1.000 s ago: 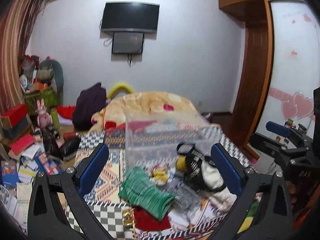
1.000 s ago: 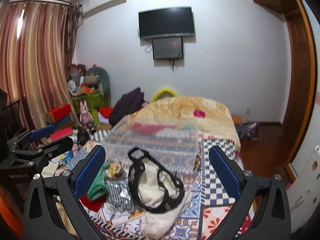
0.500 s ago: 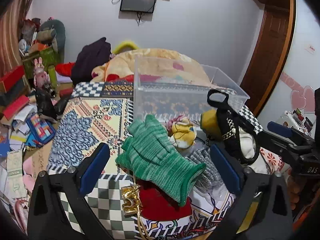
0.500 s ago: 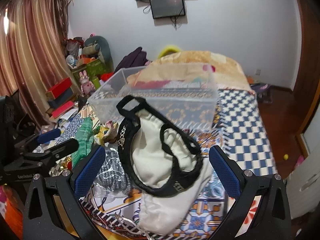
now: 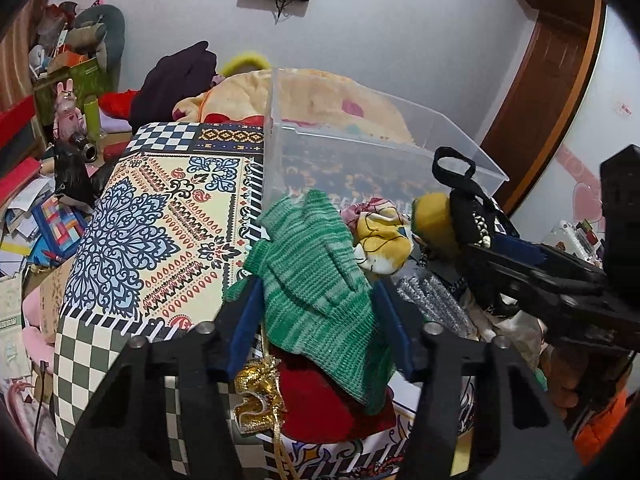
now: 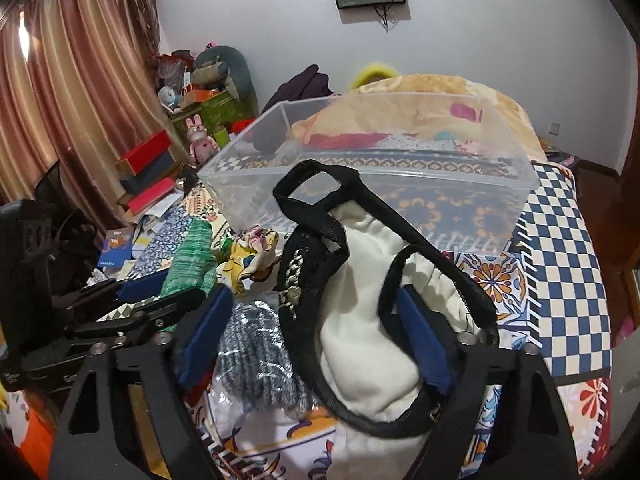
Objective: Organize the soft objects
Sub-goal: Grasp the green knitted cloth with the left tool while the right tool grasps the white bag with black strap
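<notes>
A pile of soft things lies on a patterned cloth in front of a clear plastic bin (image 5: 384, 148) (image 6: 400, 184). My left gripper (image 5: 320, 328) has its blue pads on both sides of a green knit glove (image 5: 316, 276), jaws partly closed around it. Under the glove lie a red cloth (image 5: 320, 404) and a gold ornament (image 5: 256, 396). My right gripper (image 6: 316, 340) straddles a white bag with black straps (image 6: 360, 320), pads close to its sides. A yellow printed cloth (image 5: 380, 240) and a grey striped knit (image 6: 256, 360) lie between.
The bin looks empty and stands just beyond the pile. A blanket heap (image 6: 420, 92) lies behind it. Boxes, papers and toys (image 5: 36, 200) clutter the floor at the left. A wooden door (image 5: 548, 80) is at the right.
Both grippers have moved down and forward onto the pile and their jaws have narrowed, the left around the green glove, the right around the white bag.
</notes>
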Motion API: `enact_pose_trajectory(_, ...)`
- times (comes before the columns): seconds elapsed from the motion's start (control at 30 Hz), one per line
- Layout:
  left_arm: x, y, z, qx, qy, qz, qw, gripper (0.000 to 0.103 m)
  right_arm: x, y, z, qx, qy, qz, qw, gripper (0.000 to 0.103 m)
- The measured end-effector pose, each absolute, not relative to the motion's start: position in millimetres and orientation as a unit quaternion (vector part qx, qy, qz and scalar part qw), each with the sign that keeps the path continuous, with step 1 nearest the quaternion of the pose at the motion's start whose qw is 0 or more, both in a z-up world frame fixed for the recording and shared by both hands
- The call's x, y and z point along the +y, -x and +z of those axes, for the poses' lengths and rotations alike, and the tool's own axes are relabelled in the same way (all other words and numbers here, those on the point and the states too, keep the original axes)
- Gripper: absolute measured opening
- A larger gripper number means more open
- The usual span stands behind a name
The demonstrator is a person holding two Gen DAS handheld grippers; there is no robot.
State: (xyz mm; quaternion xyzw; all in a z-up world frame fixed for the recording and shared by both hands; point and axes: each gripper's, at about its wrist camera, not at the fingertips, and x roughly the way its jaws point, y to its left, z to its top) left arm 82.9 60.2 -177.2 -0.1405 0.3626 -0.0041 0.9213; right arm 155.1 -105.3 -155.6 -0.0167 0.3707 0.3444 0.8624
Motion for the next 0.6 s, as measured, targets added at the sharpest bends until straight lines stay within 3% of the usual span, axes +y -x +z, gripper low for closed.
enact_pose_trajectory(0.07, 60, -82, -177, 0.359, 0.139, -0.007, 0.923, 0.039, -105, -157, -158, 0.372, 0.017, 0.342, 0.863, 0.061)
enact_pose_trajectory(0.17, 60, -82, -176, 0.356, 0.137, -0.013, 0.924, 0.028, -109, -158, -158, 0.367, 0.019, 0.342, 0.865, 0.05)
enact_pose_trajectory(0.2, 59, -81, -175, 0.355, 0.134, -0.013, 0.925, 0.026, -111, -158, -157, 0.364, 0.017, 0.343, 0.866, 0.048)
enact_pose_trajectory(0.37, 55, -78, -170, 0.347, 0.125, -0.014, 0.929, 0.013, -112, -154, -153, 0.353, 0.023, 0.351, 0.867, 0.021)
enact_pose_trajectory(0.6, 56, -71, -152, 0.322, 0.13, -0.016, 0.938, 0.012, -119, -147, -140, 0.33, 0.02, 0.351, 0.876, 0.014)
